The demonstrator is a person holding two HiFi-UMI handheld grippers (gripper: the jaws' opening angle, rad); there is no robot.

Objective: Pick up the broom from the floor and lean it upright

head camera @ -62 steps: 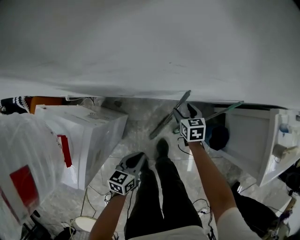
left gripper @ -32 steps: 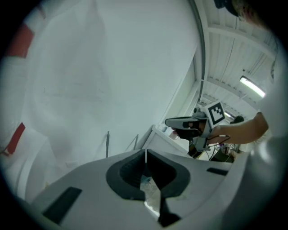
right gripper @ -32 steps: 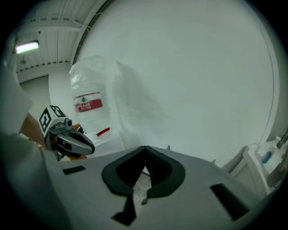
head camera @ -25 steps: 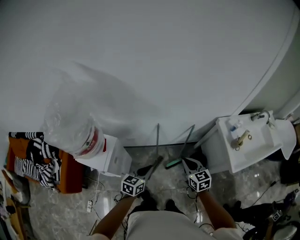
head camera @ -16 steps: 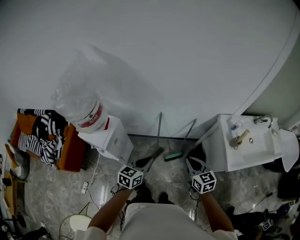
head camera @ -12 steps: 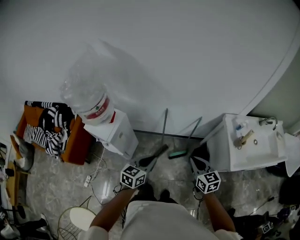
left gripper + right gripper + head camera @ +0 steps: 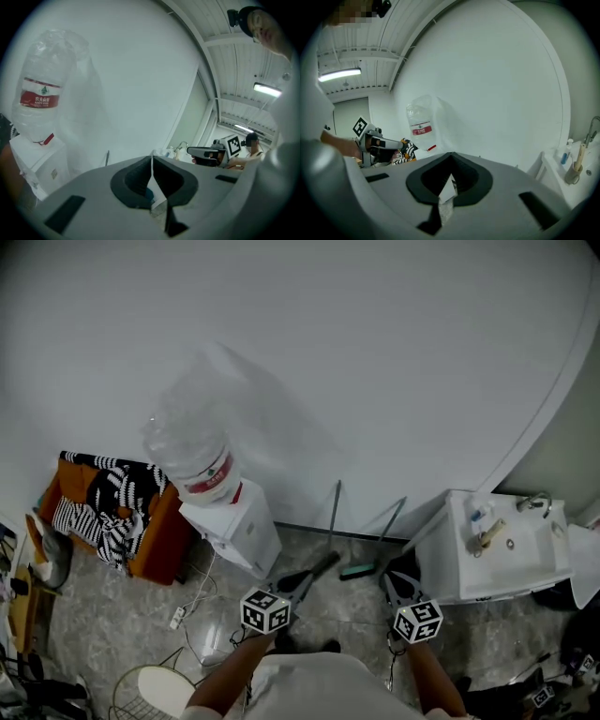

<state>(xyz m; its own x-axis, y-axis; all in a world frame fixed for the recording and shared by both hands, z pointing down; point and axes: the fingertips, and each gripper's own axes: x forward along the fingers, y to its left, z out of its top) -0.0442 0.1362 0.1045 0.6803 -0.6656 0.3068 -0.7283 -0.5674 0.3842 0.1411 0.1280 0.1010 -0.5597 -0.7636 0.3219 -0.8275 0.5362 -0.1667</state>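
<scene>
Nearest the camera, the left gripper point(image 7: 323, 563) and the right gripper point(image 7: 389, 579) are held out side by side above the marble floor point(image 7: 122, 634), well apart from each other. In the left gripper view the jaws of the left gripper point(image 7: 151, 161) are seen pressed together with nothing between them. In the right gripper view the jaws of the right gripper point(image 7: 450, 171) are likewise closed and empty.

Just beyond the jaws, the broom point(image 7: 357, 570) is seen with its green head on the floor and its thin handle slanted up against the wall point(image 7: 375, 352). A second thin pole point(image 7: 334, 509) is propped on the wall just to its left.

Both are flanked by a white water dispenser point(image 7: 234, 526), topped by a clear bottle point(image 7: 192, 451), on the left and a white sink unit point(image 7: 487, 545) on the right.
</scene>
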